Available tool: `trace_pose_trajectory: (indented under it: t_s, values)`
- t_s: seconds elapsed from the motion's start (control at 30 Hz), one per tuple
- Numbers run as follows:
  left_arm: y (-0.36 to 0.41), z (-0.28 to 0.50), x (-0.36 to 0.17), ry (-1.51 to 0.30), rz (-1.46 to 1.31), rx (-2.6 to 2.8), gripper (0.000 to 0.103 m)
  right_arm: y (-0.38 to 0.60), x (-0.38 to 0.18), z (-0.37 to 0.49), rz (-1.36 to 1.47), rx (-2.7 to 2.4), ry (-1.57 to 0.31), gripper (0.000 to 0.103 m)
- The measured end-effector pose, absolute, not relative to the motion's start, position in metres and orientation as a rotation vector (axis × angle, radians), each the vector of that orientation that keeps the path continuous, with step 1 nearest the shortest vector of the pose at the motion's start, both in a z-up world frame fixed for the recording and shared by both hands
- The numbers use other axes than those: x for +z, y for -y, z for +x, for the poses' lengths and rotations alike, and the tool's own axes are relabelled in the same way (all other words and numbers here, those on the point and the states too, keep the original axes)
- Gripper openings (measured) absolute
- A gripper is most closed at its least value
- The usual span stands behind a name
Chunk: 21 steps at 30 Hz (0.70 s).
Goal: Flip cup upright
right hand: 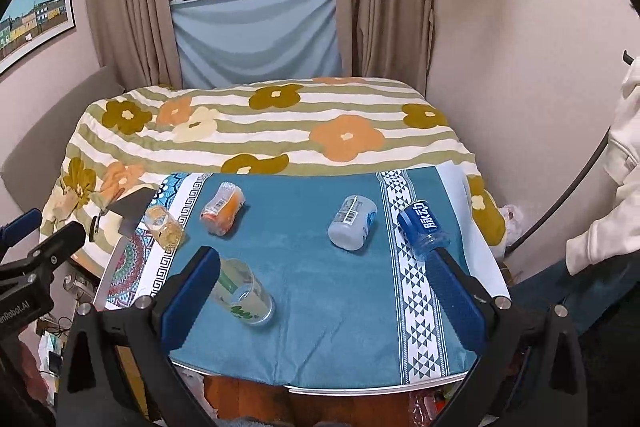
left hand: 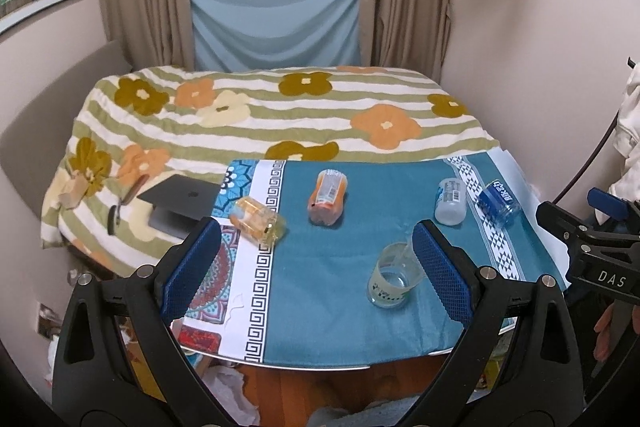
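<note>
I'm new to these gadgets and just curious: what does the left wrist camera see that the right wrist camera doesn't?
Only the left view shows the whole dark laptop on the bedspread. Only the right view shows a person's white sleeve. Both show the clear cup and four other containers lying on their sides on the teal cloth, with both grippers open and empty.

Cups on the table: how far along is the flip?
Done: nothing, all five lie on their sides: green cup, yellow cup, orange cup, white cup, blue cup. In hand: nothing; left gripper and right gripper are open and empty. Left: every cup.
</note>
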<state>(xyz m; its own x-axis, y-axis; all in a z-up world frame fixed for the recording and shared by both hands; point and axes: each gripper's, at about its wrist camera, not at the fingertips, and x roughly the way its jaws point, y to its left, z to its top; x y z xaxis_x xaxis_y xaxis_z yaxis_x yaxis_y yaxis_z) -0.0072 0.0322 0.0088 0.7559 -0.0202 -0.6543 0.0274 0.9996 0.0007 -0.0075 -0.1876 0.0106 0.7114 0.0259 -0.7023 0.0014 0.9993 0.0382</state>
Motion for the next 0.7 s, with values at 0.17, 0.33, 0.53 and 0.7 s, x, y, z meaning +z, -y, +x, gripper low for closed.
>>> trace_pose_trajectory:
  t_s: [0.17,0.33,0.53,0.7]
  values:
    - [-0.0313,-0.0055,0.0091,-0.710,0.015,-0.035,0.102,0.1845,0.0124,-0.0078,0.039,0.007,-0.772,0.103]
    - [-0.0318,-0.0027,0.0088,-0.707,0.015,-0.040,0.102,0.1840,0.0130,-0.0066,0.039,0.005,-0.767,0.103]
    - [-0.0313,-0.0018,0.0088,-0.704,0.017,-0.041,0.102,0.1844,0.0139,-0.0069,0.040,0.003,-0.764,0.103]
    - [-0.0335,0.0005,0.0088,-0.707,0.017,-0.042,0.102,0.1845,0.0137,-0.0066,0.038,0.003,-0.767,0.103]
